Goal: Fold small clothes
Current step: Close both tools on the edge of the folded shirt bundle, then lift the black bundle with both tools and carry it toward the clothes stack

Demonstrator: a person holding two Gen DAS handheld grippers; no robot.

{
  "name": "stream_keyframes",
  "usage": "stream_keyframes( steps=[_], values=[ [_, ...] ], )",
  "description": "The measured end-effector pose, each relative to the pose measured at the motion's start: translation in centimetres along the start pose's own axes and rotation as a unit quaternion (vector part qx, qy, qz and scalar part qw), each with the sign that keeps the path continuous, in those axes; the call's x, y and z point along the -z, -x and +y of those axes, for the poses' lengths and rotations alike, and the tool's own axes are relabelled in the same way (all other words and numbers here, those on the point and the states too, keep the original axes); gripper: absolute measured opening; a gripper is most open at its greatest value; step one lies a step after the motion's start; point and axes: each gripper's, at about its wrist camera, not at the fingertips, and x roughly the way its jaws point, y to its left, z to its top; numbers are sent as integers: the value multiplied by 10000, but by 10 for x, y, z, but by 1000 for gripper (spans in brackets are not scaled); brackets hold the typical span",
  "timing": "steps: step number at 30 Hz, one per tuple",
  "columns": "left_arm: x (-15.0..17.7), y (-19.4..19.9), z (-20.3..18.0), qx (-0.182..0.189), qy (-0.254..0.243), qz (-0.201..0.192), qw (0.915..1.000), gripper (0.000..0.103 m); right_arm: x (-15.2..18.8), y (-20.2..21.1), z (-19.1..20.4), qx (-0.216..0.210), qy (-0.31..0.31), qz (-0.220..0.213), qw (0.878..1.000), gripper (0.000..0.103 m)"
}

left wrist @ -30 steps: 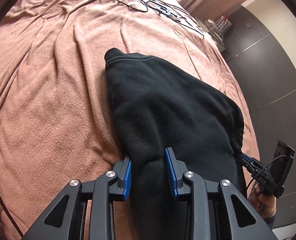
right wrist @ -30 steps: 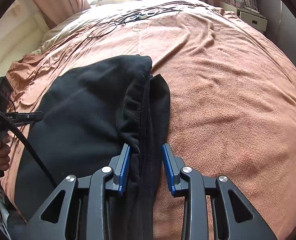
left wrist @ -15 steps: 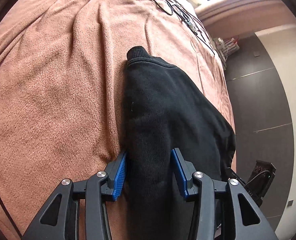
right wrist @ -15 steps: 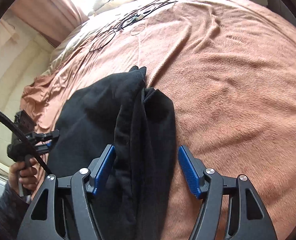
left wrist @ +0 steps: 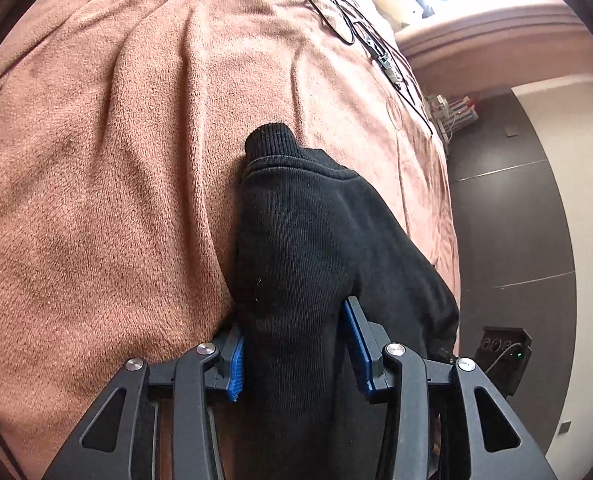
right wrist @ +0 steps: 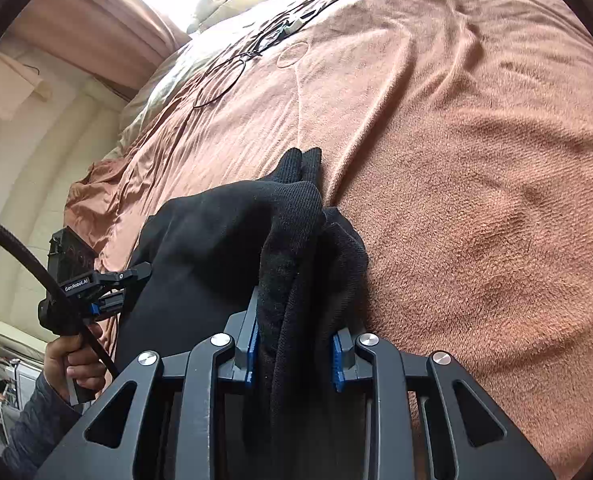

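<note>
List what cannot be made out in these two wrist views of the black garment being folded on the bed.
- Left wrist view: the black garment runs off the bottom edge behind the left gripper, whose jaws are closing around it; its near end is hidden.
- Right wrist view: the garment's near end is hidden behind the right gripper, closing on bunched cloth.
- Both views: the garment's type; folds hide its shape.
- Thin black cable on the brown blanket: too small to identify.

We read only one marking: "GenRobot.AI" in white letters on the black body of the left tongs (right wrist: 138,276), seen from the right wrist.
</note>
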Motion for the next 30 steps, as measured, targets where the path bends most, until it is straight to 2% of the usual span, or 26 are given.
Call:
stream_keyframes(
  steps=[3, 4, 7, 13, 19, 26, 30],
  values=[
    [6, 4, -13, -300, -332, -86, 9990, 29, 3, 16, 18, 64, 191, -114, 9997, 19],
    [8, 6, -17, -337, -402, -127, 9985, 24, 5, 22, 25, 60, 244, -158, 9996, 18],
    [13, 18, -23, -278, -453, -222, 9983, 19, 11, 42, 40, 55, 405, -276, 9988, 18],
    [22, 50, -52, -193, -719, -459, 9962, 18, 30, 86, 63, 31, 618, -551, 9966, 16],
    [48, 94, -86, -36, -997, -739, 9923, 17, 52, 140, 82, 8, 790, -822, 9935, 16],
    [74, 141, -127, 98, -1262, -972, 9872, 17, 97, 212, 106, -36, 1082, -1251, 9862, 16],
    [100, 171, -141, 264, -1375, -1145, 9835, 17, 124, 239, 119, -8, 1283, -1366, 9823, 16]
  ],
)
